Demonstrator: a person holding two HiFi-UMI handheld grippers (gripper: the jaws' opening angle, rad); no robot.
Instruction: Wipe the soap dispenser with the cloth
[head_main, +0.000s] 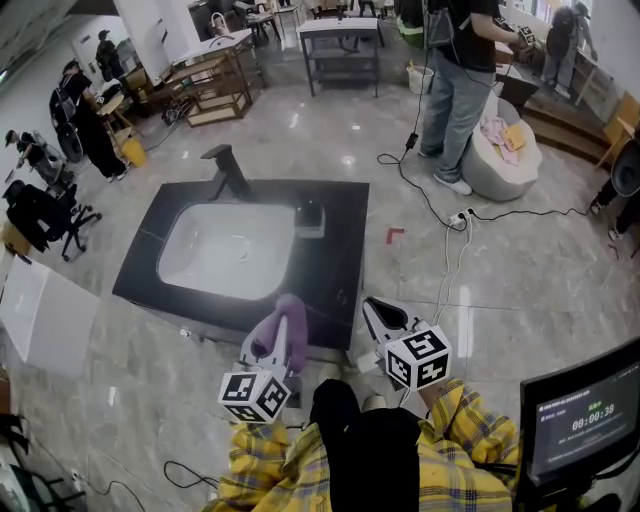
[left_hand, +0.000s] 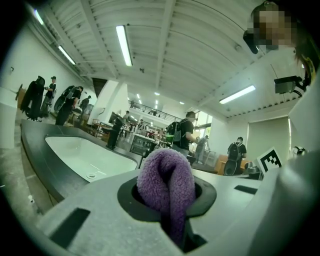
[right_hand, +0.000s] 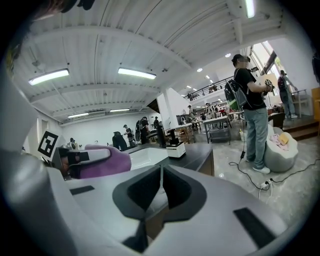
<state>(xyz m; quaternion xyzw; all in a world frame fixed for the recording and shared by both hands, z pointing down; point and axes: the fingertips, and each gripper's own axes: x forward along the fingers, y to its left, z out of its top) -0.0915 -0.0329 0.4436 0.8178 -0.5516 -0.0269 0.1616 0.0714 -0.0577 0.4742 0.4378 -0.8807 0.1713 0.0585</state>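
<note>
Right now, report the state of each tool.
Left tool: closed on the fluffy purple cloth.
Right tool: closed, holding nothing.

Left gripper (head_main: 281, 345) jaws clamp the cloth (left_hand: 166, 180); right gripper (head_main: 374, 310) jaws together.

There are two grippers, the left gripper (head_main: 283, 338) and the right gripper (head_main: 375, 310), with two marker cubes, the left cube (head_main: 255, 395) and the right cube (head_main: 418, 358), and a single purple cloth (head_main: 290, 312). One dark table (head_main: 340, 270) carries one white sink basin (head_main: 225, 250), one black faucet (head_main: 228, 170) and one soap dispenser (head_main: 310, 216). The floor shows one red mark (head_main: 395, 235) and one white power strip (head_main: 458, 220), one monitor (head_main: 585, 420) stands at the lower right, and four people can be counted in the head view, the nearest person (head_main: 455, 75) among them; farther figures are too small to count.
</note>
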